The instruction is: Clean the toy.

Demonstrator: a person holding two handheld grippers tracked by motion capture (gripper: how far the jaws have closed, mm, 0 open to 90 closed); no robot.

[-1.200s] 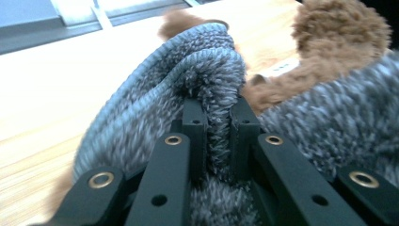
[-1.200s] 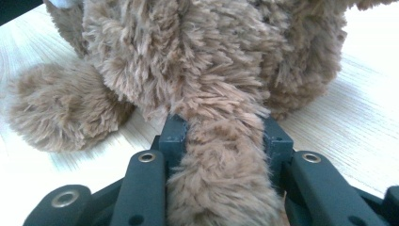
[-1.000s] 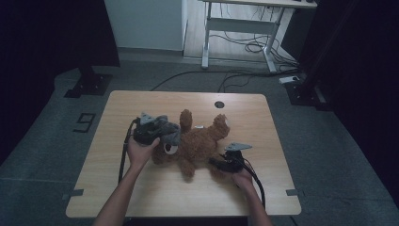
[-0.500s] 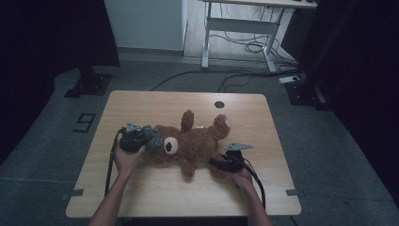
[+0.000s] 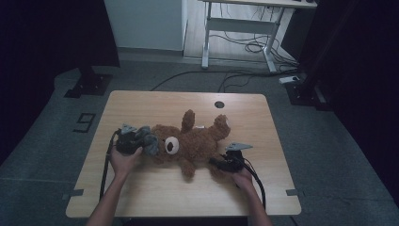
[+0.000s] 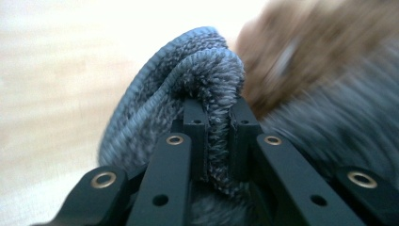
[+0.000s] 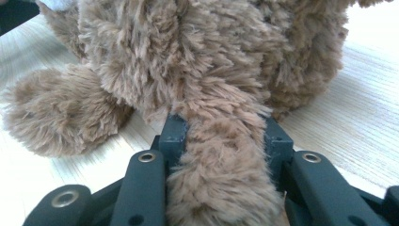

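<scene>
**Grey knit hat held at the teddy's head while the other tool pins a leg**

A brown teddy bear (image 5: 193,143) lies on its back across the middle of the wooden worktop (image 5: 141,106), head toward the person's left and legs toward the right. The left tool (image 5: 129,141) is clenched on a grey knitted hat (image 6: 188,80); in the left gripper view its jaws pinch a fold of the ribbed rim, with brown fur just behind. From the high view the hat sits bunched against the top of the bear's head, touching it, which suggests the rim is gripped so the opening can be stretched and drawn over the head.

The right tool (image 7: 221,136) is grasping one of the bear's legs (image 7: 221,174), the plush limb squeezed between both jaws. That hold seems meant as an anchor: with the soft body pinned at the far end, a pull on the hat should not simply drag the toy along the worktop.

I judge the hat not yet properly on; it looks crumpled beside the head rather than seated over it.

No brand or label can be read on the bear or hat. The floor (image 5: 56,141) left of the worktop bears a taped mark (image 5: 83,122) resembling a "9".
</scene>
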